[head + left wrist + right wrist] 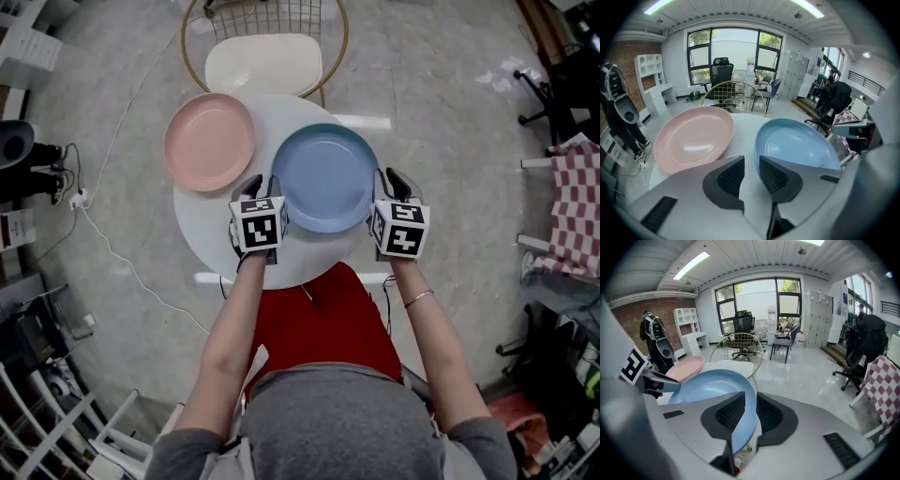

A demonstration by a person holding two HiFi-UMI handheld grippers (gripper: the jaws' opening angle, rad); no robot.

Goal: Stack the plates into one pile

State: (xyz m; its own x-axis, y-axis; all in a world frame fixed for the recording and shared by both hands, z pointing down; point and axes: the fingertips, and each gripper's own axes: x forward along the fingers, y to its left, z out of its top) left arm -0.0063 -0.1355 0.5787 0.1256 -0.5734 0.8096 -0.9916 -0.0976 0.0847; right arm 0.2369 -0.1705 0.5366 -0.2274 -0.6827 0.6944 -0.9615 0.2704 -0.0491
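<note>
A blue plate (323,178) lies on the round white table (211,230), directly in front of me. My right gripper (389,178) is shut on its right rim; in the right gripper view the rim (749,399) runs between the two pads and the plate (708,387) tilts up on that side. My left gripper (263,183) is at the plate's left rim with its jaws open. In the left gripper view only white table shows in the gap (751,171), and the blue plate (797,145) begins just past the right fingertip. A pink plate (209,141) rests alone at the table's far left (691,138).
A chair with a gold wire back and white seat (264,61) stands behind the table. A white cable (112,253) trails over the floor at left. A red-and-white checked cloth (577,206) hangs at right. Office chairs and shelves stand further off.
</note>
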